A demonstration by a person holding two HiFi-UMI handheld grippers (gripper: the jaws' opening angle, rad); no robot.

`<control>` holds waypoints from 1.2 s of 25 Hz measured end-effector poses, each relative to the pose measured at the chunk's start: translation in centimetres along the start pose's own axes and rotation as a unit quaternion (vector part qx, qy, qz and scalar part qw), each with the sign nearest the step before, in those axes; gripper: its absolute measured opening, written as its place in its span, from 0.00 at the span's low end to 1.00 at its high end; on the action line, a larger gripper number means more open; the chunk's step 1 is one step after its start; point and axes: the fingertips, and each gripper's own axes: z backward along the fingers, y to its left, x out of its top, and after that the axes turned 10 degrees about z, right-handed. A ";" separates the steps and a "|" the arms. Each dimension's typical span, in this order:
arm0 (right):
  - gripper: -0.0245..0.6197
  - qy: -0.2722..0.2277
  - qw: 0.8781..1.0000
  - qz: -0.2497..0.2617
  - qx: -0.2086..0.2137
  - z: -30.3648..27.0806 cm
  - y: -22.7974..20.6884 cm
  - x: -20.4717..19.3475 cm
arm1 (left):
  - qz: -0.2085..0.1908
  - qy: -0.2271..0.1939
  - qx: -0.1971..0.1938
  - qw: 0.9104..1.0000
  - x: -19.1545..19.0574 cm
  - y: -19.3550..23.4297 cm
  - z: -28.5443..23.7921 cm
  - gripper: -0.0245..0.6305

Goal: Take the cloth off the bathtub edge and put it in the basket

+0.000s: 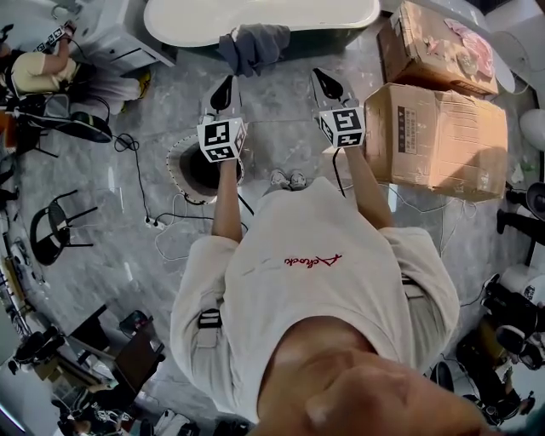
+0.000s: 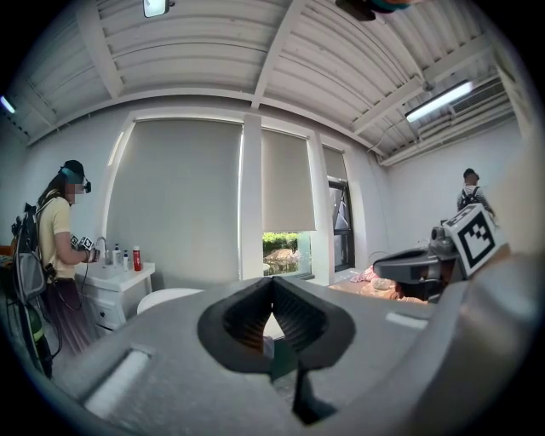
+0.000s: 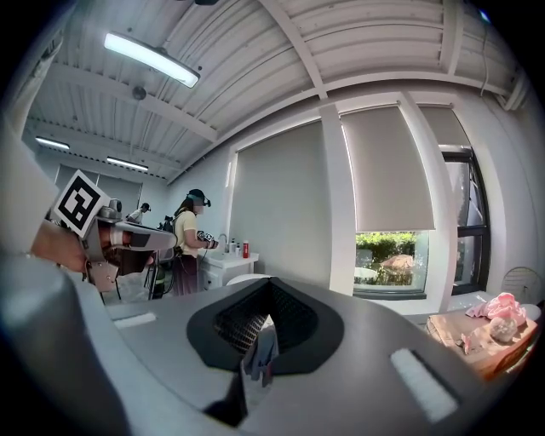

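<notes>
Head view: left gripper [image 1: 225, 85] and right gripper [image 1: 322, 78], fingers closed on nothing, face the grey cloth [image 1: 253, 44] at top centre. Left unopened, they could shove it into the bathtub [image 1: 187, 25].

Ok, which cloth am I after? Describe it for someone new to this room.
Find the long white bathtub across the top of the head view. A crumpled cloth hangs over its near edge, midway along. It is the only dark grey, soft thing on that white rim; the brown cardboard boxes stand to its right.
</notes>
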 end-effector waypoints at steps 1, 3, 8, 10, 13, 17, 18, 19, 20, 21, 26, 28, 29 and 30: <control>0.05 -0.001 1.000 0.000 -0.001 -0.3 0.2 0.2 | 0.001 0.000 -0.001 1.000 0.0 0.3 0.0 0.04; 0.05 -0.004 1.000 0.002 -0.004 -1.0 0.4 0.8 | 0.002 -0.002 -0.002 1.000 0.2 1.0 -0.2 0.04; 0.05 -0.002 1.000 0.005 -0.001 -2.3 1.7 1.4 | 0.010 -0.001 0.005 1.000 -0.1 3.3 0.3 0.04; 0.05 -0.004 1.000 0.008 0.000 -3.0 2.2 1.7 | 0.011 -0.002 0.004 1.000 0.1 4.1 0.4 0.04; 0.05 -0.005 1.000 0.013 0.002 -4.1 3.1 2.2 | 0.011 -0.003 0.002 1.000 0.2 5.2 0.3 0.04; 0.05 -0.004 1.000 0.015 0.003 -5.3 4.2 2.5 | 0.018 -0.008 -0.001 1.000 0.2 6.7 0.3 0.04; 0.05 -0.005 1.000 0.014 0.002 -5.5 4.3 2.6 | 0.021 -0.009 -0.002 1.000 0.3 7.0 0.2 0.04; 0.05 -0.005 1.000 0.014 0.000 -5.8 4.3 2.8 | 0.022 -0.011 -0.004 1.000 0.4 7.3 0.1 0.04; 0.05 -0.006 1.000 0.014 -0.002 -6.0 4.4 2.9 | 0.022 -0.012 -0.006 1.000 0.5 7.6 0.0 0.04; 0.05 -0.006 1.000 0.014 -0.004 -6.2 4.5 3.0 | 0.023 -0.013 -0.007 1.000 0.6 7.9 -0.1 0.04; 0.05 -0.002 1.000 0.012 -0.013 -6.7 4.6 2.9 | 0.024 -0.010 -0.019 0.999 0.3 8.4 -0.6 0.04; 0.05 -0.002 1.000 0.013 -0.015 -6.9 4.8 2.9 | 0.024 -0.008 -0.023 0.999 0.2 8.5 -0.7 0.04; 0.05 -0.002 1.000 0.014 -0.016 -7.0 4.9 2.9 | 0.023 -0.007 -0.025 0.999 0.1 8.6 -0.7 0.04; 0.05 -0.002 1.000 0.014 -0.016 -7.1 5.0 2.8 | 0.023 -0.007 -0.026 0.999 0.1 8.6 -0.8 0.04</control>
